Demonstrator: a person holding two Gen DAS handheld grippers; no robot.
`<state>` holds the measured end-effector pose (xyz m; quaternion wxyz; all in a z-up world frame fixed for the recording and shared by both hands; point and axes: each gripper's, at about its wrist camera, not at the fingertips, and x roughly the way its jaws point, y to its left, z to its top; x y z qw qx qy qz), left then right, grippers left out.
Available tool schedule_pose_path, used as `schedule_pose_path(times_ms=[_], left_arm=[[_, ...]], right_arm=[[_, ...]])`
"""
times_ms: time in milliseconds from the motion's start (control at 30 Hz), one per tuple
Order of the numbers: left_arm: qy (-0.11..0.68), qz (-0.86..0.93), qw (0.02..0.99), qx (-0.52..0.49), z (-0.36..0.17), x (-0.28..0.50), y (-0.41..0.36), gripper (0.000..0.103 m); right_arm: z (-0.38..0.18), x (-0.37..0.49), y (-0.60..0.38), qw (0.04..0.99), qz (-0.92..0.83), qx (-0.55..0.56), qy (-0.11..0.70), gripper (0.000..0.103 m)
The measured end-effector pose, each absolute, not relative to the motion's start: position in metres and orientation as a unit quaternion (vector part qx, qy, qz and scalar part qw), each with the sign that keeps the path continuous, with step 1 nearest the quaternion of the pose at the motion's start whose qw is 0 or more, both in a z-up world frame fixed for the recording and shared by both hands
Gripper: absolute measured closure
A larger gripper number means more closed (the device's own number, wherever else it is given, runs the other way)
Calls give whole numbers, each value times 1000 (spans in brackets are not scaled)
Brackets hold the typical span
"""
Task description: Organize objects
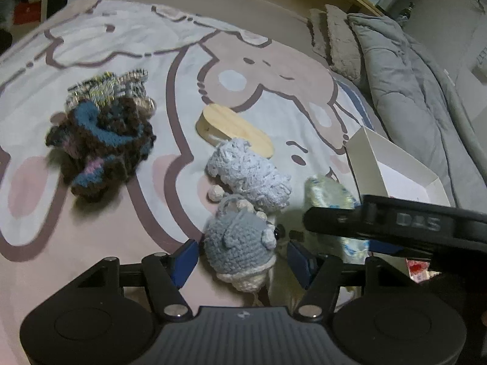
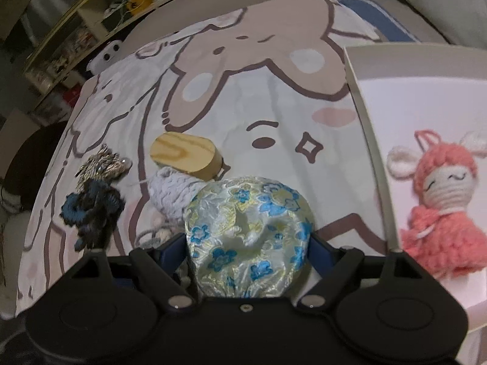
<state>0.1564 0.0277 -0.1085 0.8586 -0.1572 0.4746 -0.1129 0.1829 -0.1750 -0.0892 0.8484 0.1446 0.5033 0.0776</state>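
In the white box [image 2: 426,70], a pink crochet doll [image 2: 441,200]; right tool [image 2: 248,243] clenched on brocade pouch [image 2: 246,228], left tool [image 1: 240,257] released around grey crochet toy [image 1: 237,243].

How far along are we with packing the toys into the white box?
Done: one pink knitted doll lies in the white box. In hand: the right gripper is closed on a floral satin pouch; the left gripper is open around a grey crochet toy. Left on the bed: light blue crochet piece, wooden block, dark knitted bundle.
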Motion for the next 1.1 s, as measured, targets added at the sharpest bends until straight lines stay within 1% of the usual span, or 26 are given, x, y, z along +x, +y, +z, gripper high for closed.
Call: schedule_pose_path(times_ms=[167,233,333,533,767,1100], left_arm=[[477,-110,858,-157,-112,159,25,40],[479,-107,857,-160,-113,162,24,48],[485,-101,855,-155,-116,163,23,52],[483,-104,857,-150,-109,160,24,53],[432,-98,887,-131,-77,155,30,53],[393,-93,908,-115,-46,148,36,53]], right_arm=[[-82,179,-180,852,80,142,497,19],[-84,179,-179,852,78,140,498,19],[-86,180,-179,850,76,140,502,19],[-84,178,-182,853,79,136,497,19],[-58,173,-187,877,84,109,460,19],[-28,162,-195,902,82,48,421,19]])
